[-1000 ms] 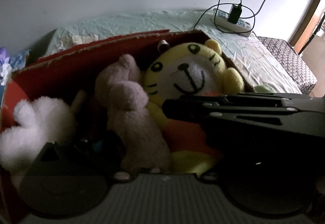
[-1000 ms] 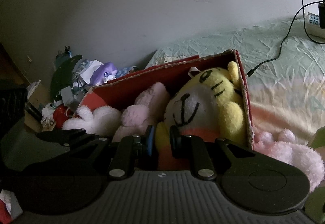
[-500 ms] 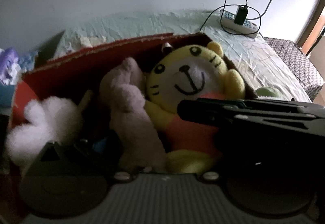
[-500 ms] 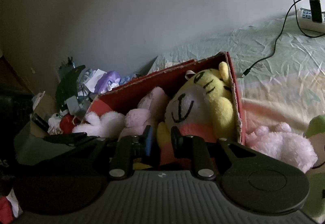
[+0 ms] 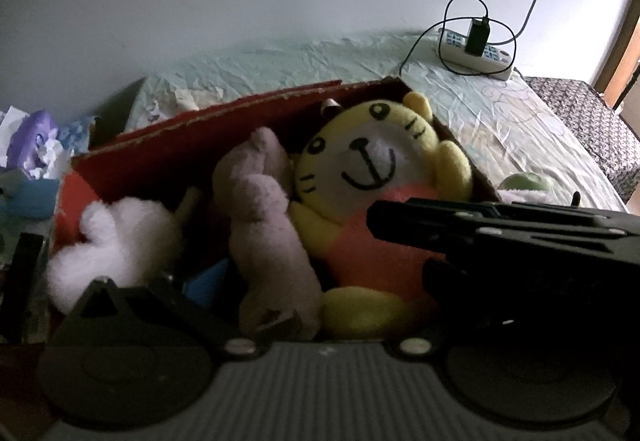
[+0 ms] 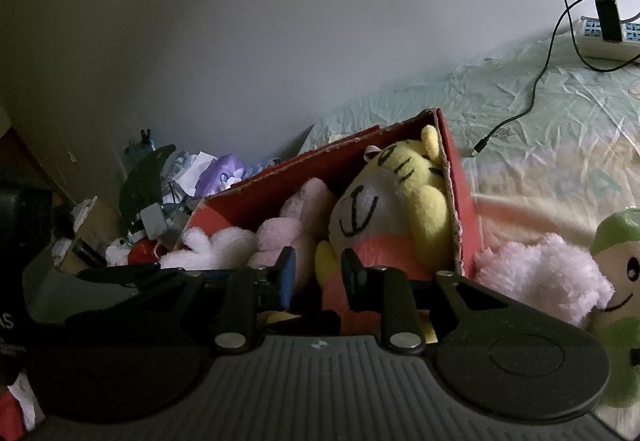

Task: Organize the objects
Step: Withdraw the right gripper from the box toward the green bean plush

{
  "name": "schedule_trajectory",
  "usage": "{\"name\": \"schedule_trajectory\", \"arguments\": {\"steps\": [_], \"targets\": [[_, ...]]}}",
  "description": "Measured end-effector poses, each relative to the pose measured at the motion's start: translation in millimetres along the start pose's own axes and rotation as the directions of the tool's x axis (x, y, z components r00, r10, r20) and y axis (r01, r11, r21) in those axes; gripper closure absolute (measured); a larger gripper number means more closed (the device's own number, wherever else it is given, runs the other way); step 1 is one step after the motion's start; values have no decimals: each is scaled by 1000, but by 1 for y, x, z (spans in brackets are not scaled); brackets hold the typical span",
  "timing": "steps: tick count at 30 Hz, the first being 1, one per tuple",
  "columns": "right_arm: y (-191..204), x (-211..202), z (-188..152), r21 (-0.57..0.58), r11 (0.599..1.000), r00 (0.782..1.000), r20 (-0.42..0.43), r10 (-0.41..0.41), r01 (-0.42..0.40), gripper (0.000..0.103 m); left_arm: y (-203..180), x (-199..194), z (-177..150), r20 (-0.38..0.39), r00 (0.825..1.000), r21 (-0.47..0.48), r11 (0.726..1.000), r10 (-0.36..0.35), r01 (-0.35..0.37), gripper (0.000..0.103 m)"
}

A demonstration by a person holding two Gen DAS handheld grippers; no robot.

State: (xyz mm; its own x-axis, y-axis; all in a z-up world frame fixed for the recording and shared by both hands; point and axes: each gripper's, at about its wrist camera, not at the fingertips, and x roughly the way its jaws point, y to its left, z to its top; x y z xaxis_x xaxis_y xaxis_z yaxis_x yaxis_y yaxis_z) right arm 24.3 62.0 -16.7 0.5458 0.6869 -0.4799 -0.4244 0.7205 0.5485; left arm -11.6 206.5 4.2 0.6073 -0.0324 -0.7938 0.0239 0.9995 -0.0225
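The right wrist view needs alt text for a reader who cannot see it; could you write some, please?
A red cardboard box on a bed holds a yellow tiger plush, a pink plush and a white plush. The right gripper is empty, fingers apart.

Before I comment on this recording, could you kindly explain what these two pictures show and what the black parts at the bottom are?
There is no robot: a person holds a pair of tongs in each hand, and a wide-angle camera on each looks forward along its fingers. One picture comes from the left tongs, the other from the right tongs. The black parts are the tongs themselves.

Both look at a red cardboard box on a bed. In it lie a yellow tiger toy, a pink plush and a white plush. Outside it lie a fluffy pink toy and a green-capped doll.

The right tongs are open and hold nothing. I cannot tell whether the left tongs are open or shut.
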Motion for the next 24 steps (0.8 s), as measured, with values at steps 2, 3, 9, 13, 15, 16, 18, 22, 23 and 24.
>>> {"name": "schedule_trajectory", "arguments": {"steps": [2,3,9,13,15,16,18,22,23,24], "targets": [[1,-2,-2,-4,1000,1000,3,-1,1,77,0,-1,-1,0,1000,3,1000,12,-12,1],[1,-3,-2,-6,1000,1000,5,-1,1,77,-1,-2,-2,0,1000,5,1000,18,-18,1],[0,-8,-4,-1,1000,1000,2,14,-14,77,-7,-5,-6,1,999,0,999,37,-37,1],[-1,-12,-6,-1,1000,1000,0,30,-30,77,-10,-7,-8,-1,999,-3,999,50,-50,1],[-3,-14,-6,8,999,999,-5,39,-39,77,-13,-8,-10,-1,998,-9,998,60,-60,1],[-4,-15,-6,15,999,999,-7,45,-44,77,-14,-9,-10,-1,998,-14,998,69,-69,1],[-6,-18,-6,26,998,999,-7,52,-52,74,-15,-10,-10,-3,997,-27,996,81,-81,1],[-13,-26,-6,57,995,997,-4,82,-82,67,-18,-15,-11,-1,994,-50,992,112,-112,1],[-15,-28,-6,62,994,996,-2,93,-93,67,-18,-17,-11,-1,993,-56,991,120,-120,1],[-16,-31,-6,63,993,995,1,101,-101,67,-19,-18,-11,-1,992,-62,990,126,-126,1]]}}
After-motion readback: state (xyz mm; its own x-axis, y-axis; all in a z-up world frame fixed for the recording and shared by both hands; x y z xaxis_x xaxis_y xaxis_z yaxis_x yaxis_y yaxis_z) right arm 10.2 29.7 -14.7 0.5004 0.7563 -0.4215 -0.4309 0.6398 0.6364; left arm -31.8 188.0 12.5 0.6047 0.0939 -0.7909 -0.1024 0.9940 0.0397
